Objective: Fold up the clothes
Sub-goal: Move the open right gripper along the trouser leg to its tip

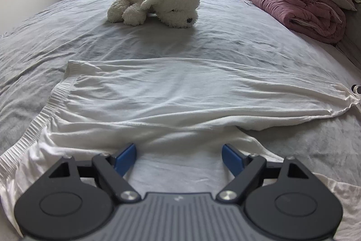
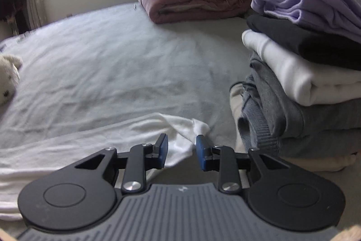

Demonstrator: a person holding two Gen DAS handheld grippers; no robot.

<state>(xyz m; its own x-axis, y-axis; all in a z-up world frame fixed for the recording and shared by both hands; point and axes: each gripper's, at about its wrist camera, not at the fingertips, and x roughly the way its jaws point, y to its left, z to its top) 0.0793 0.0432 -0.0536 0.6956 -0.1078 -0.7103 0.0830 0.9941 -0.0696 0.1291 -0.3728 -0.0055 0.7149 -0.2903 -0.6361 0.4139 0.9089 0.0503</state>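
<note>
A white garment (image 1: 171,94) lies spread flat across the grey bed sheet (image 1: 67,22), its ribbed hem toward the left. My left gripper (image 1: 179,157) hovers over the garment's near edge, open, with nothing pinched between its blue pads. In the right wrist view a crumpled corner of the same white garment (image 2: 180,128) rests on the sheet. My right gripper (image 2: 182,154) sits at that corner, jaws partly apart. The cloth lies loosely between the blue fingertips (image 2: 163,150), and neither pad presses on it.
A white plush dog (image 1: 158,6) lies mid-bed beyond the garment. Rolled pink and green quilts (image 1: 304,3) sit at the far right. A stack of folded clothes (image 2: 304,73), purple on top, stands just right of my right gripper. A window and curtains are behind the bed.
</note>
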